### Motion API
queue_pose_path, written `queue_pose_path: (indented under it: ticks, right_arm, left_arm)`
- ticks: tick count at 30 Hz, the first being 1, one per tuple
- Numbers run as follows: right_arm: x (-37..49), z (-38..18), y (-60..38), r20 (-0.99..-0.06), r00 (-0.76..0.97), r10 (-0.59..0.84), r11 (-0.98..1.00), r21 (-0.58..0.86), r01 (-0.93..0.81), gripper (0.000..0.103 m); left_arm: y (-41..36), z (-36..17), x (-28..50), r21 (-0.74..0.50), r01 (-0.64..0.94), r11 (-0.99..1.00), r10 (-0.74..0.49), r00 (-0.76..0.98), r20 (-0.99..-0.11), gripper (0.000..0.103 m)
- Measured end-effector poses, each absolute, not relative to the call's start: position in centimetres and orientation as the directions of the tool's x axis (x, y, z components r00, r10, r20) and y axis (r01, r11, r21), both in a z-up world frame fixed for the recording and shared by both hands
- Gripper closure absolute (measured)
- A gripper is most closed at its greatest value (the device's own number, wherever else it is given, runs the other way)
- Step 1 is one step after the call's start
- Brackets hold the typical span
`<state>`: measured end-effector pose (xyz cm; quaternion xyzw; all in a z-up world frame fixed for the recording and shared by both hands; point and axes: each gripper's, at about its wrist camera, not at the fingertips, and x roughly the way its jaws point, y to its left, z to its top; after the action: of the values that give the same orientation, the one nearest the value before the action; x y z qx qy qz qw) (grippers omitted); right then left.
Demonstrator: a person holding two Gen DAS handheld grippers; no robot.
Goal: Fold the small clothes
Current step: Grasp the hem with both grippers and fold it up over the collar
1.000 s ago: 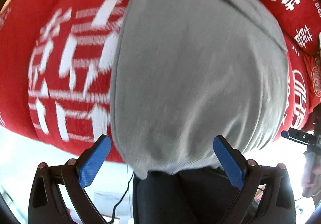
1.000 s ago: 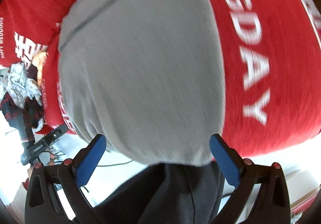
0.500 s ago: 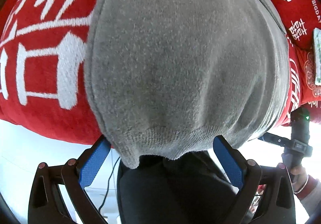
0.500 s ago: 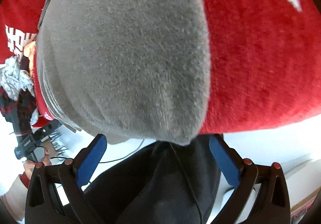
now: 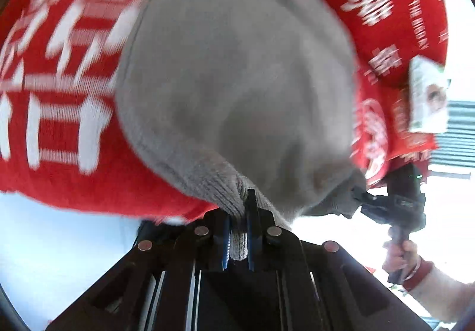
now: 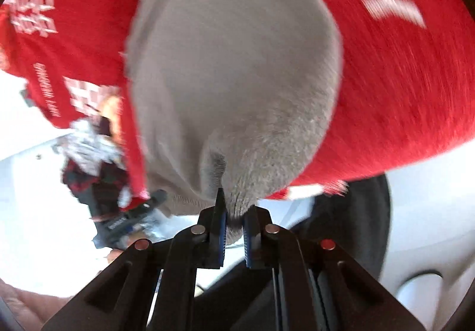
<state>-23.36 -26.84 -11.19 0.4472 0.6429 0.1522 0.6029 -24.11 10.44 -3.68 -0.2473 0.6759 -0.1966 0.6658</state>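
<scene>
grey garment (image 5: 237, 87) on red blanket (image 5: 59, 153), hem pinched by both grippers, left gripper (image 5: 237, 237), right gripper (image 6: 234, 234) closing

White lettering on red cloth (image 5: 59, 176) motion-blurred, unreadable. Grey garment (image 5: 237, 87) top cut off by frame. Clutter pile (image 6: 89, 158) beside cloth too smeared to identify.

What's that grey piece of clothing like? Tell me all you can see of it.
The grey knitted garment looks soft and fuzzy, with a ribbed hem. It lies spread on a red cloth with white lettering. The left claw has pinched its hem, and the right claw is closing on another corner, bunching the knit there.
</scene>
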Motion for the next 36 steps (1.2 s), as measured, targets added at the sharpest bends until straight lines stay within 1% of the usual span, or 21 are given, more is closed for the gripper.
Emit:
queue_pose_path:
  ticks: [4, 9, 12, 14, 18, 22, 25, 28, 31, 32, 33, 34, 35, 36]
  right_arm:
    - [-19.9, -7.9, -28.1, -0.565, 0.225, 0.794, 0.474, 0.806, 0.354, 0.093]
    - [-12.6, -4.6, -29.3, -0.498, 0.325, 0.804, 0.411, 0.861, 0.301, 0.094]
    - [-8.1, -3.0, -30.5, -0.482, 0.354, 0.802, 0.408, 0.874, 0.264, 0.094]
    - [-5.0, -2.2, -31.2, -0.475, 0.369, 0.799, 0.412, 0.879, 0.242, 0.094]
    - [1.4, -1.5, -32.8, -0.467, 0.395, 0.791, 0.41, 0.884, 0.225, 0.094]
    - [6.6, -3.0, -34.4, -0.47, 0.413, 0.78, 0.406, 0.882, 0.237, 0.094]
    - [10.2, -5.8, -35.1, -0.501, 0.399, 0.768, 0.412, 0.864, 0.29, 0.094]
    - [12.2, -8.5, -35.4, -0.535, 0.375, 0.757, 0.43, 0.84, 0.331, 0.094]
    - [13.4, -11.1, -35.6, -0.553, 0.361, 0.751, 0.422, 0.822, 0.382, 0.094]
    - [13.7, -11.6, -35.6, -0.554, 0.36, 0.751, 0.415, 0.819, 0.395, 0.094]
    - [13.9, -12.2, -35.6, -0.554, 0.357, 0.752, 0.407, 0.816, 0.41, 0.094]
    - [14.2, -12.7, -35.7, -0.557, 0.35, 0.753, 0.403, 0.811, 0.423, 0.093]
    - [14.4, -12.9, -35.7, -0.563, 0.344, 0.751, 0.405, 0.805, 0.433, 0.09]
    - [14.5, -12.8, -35.8, -0.569, 0.344, 0.747, 0.41, 0.801, 0.437, 0.089]
  left_arm:
    - [10.0, 0.2, -18.1, -0.645, -0.057, 0.762, -0.638, 0.104, -0.763, 0.094]
    - [10.2, 3.1, -11.6, -0.659, -0.038, 0.751, -0.643, 0.186, -0.743, 0.094]
    - [9.9, 4.3, -6.8, -0.666, -0.025, 0.746, -0.64, 0.249, -0.727, 0.094]
    - [8.8, 4.4, -3.9, -0.663, -0.018, 0.748, -0.632, 0.283, -0.721, 0.094]
    - [9.3, 4.3, 2.0, -0.641, -0.007, 0.767, -0.602, 0.336, -0.724, 0.094]
    - [8.3, 2.5, 6.7, -0.593, 0.0, 0.806, -0.558, 0.339, -0.758, 0.094]
    - [7.4, -0.2, 9.8, -0.536, -0.017, 0.844, -0.503, 0.317, -0.804, 0.094]
    - [7.4, -1.9, 11.1, -0.489, -0.034, 0.872, -0.456, 0.309, -0.835, 0.094]
    - [6.5, -3.3, 12.2, -0.404, -0.06, 0.913, -0.368, 0.308, -0.877, 0.094]
    - [6.3, -3.6, 12.5, -0.369, -0.07, 0.927, -0.333, 0.297, -0.895, 0.089]
    - [6.1, -3.8, 12.7, -0.329, -0.078, 0.941, -0.295, 0.289, -0.911, 0.082]
    - [6.0, -3.9, 12.9, -0.261, -0.088, 0.961, -0.227, 0.289, -0.93, 0.06]
    - [6.0, -3.7, 12.9, -0.223, -0.096, 0.97, -0.185, 0.302, -0.935, 0.041]
    - [6.1, -3.2, 12.8, -0.197, -0.105, 0.975, -0.154, 0.321, -0.934, 0.036]
